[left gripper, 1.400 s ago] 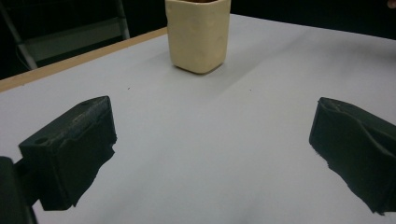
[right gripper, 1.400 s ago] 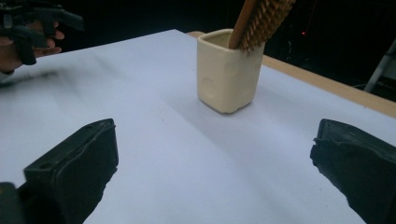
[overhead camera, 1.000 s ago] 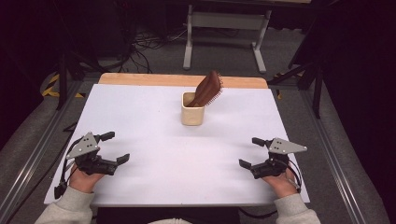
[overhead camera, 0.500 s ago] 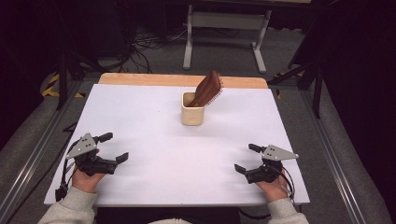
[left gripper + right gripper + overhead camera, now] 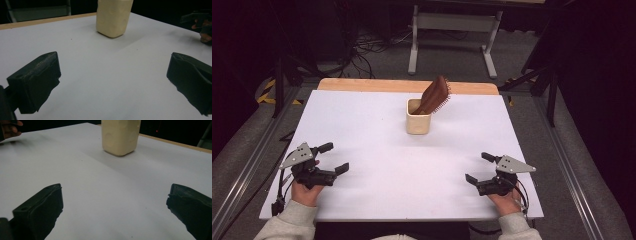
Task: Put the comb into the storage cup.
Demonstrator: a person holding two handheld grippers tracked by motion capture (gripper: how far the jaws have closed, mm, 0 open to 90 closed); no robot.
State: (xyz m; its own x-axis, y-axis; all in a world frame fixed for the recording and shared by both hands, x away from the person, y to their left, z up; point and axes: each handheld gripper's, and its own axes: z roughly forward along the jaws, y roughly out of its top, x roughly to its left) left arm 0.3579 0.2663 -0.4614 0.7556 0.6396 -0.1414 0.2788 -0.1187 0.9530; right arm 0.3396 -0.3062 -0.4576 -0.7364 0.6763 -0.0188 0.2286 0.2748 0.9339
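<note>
High view, left hand: the left gripper (image 5: 333,157) rests low at the near left of the white tabletop (image 5: 377,135), held from behind by the person's hand (image 5: 306,189), forearm coming in from the bottom edge; it points toward the middle of the tabletop.
Left gripper state: jaws spread wide, nothing between them; the left gripper view shows bare tabletop in the gap.
High view, right hand: the right gripper (image 5: 478,167) sits at the near right, held the same way, wrist bent so it aims inward and left.
Right gripper state: jaws spread wide, holding nothing.
Cup: a cream cup (image 5: 418,117) stands upright toward the far middle of the tabletop, well apart from both grippers.
Brush: a brown hairbrush (image 5: 434,95) stands in the cup, leaning to the right, bristles facing right.
Gripper views: each looks at the cup's lower body straight ahead.
</note>
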